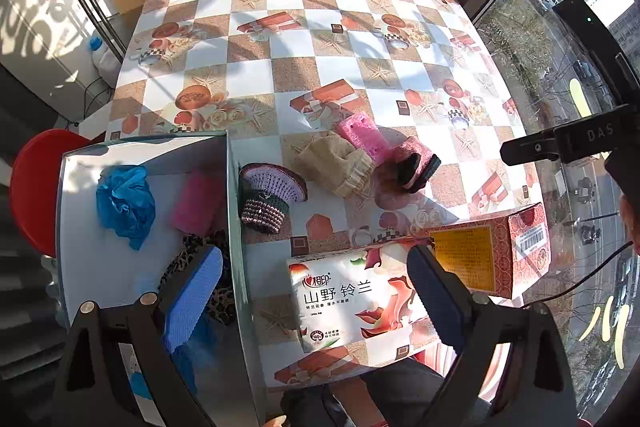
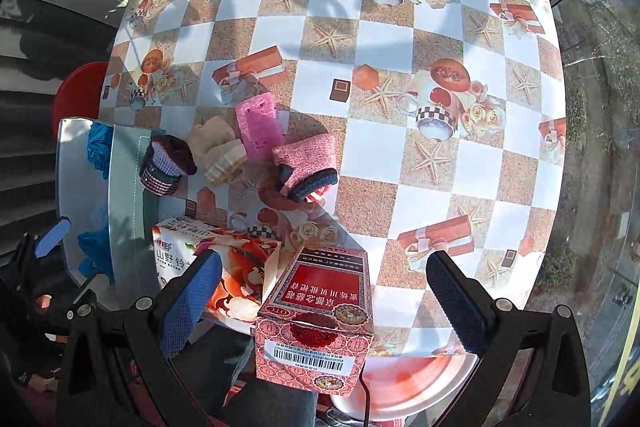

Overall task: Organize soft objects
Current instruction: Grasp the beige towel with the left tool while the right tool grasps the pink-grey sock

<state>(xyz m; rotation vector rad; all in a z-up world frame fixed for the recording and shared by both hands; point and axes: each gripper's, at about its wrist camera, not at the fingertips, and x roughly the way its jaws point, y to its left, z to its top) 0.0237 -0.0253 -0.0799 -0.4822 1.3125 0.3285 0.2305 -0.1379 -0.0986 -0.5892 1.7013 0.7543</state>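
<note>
Soft items lie in a cluster on the checked tablecloth: a dark striped knit piece [image 1: 266, 199], a beige knit glove [image 1: 340, 163], a pink sponge [image 1: 362, 135] and a pink knit piece with a dark cuff [image 1: 416, 163]. An open white box [image 1: 80, 267] at the left holds a blue crumpled bag [image 1: 124, 203], a magenta sponge [image 1: 196, 203] and leopard-print fabric [image 1: 216, 291]. My left gripper [image 1: 316, 255] is open and empty over the box's right wall and a tissue pack [image 1: 352, 299]. My right gripper [image 2: 324, 259] is open and empty above a red carton [image 2: 316, 327].
The red carton [image 1: 492, 251] and the tissue pack [image 2: 224, 267] lie at the table's near edge. A red stool [image 1: 28, 187] stands left of the box. A window runs along the right side. A person's dark-clothed legs show below the table edge.
</note>
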